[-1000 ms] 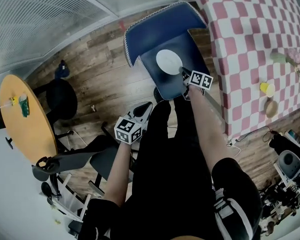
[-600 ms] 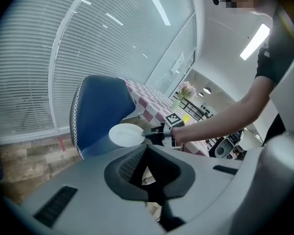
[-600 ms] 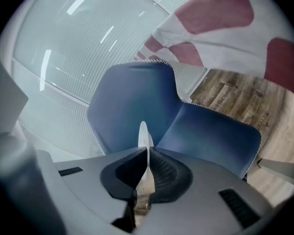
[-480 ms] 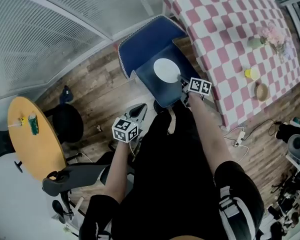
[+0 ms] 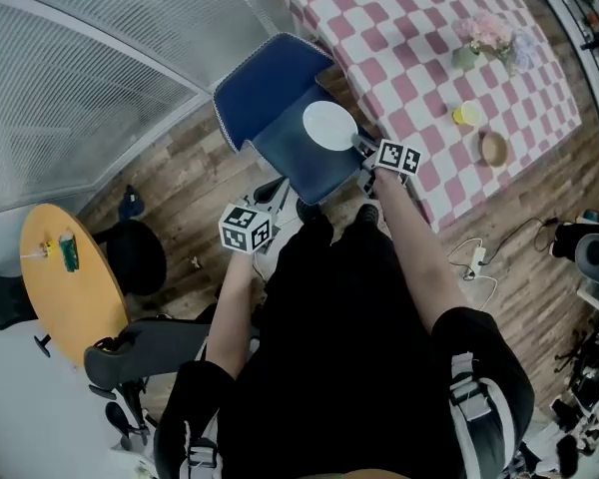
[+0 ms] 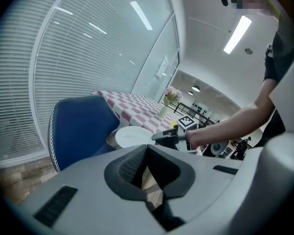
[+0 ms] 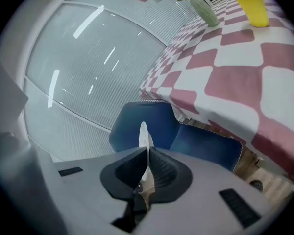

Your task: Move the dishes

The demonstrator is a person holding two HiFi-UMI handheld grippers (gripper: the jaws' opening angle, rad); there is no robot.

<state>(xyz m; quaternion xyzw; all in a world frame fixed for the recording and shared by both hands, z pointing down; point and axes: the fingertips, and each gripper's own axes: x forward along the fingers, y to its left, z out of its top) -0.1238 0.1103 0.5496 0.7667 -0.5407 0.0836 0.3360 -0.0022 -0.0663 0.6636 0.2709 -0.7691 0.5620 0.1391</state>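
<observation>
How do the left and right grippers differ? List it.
The right gripper clamps the white plate by its rim; the left gripper holds nothing. The right gripper reaches out over the blue chair; the left gripper sits back beside the person's legs. Both face that blue chair.

Likely a lab or office staged as a dining room: checked-cloth table (image 5: 419, 28), blue chair (image 5: 270, 93), window blinds (image 5: 80, 88), 1 office chair (image 5: 135, 352), floor cables (image 5: 476, 267).
</observation>
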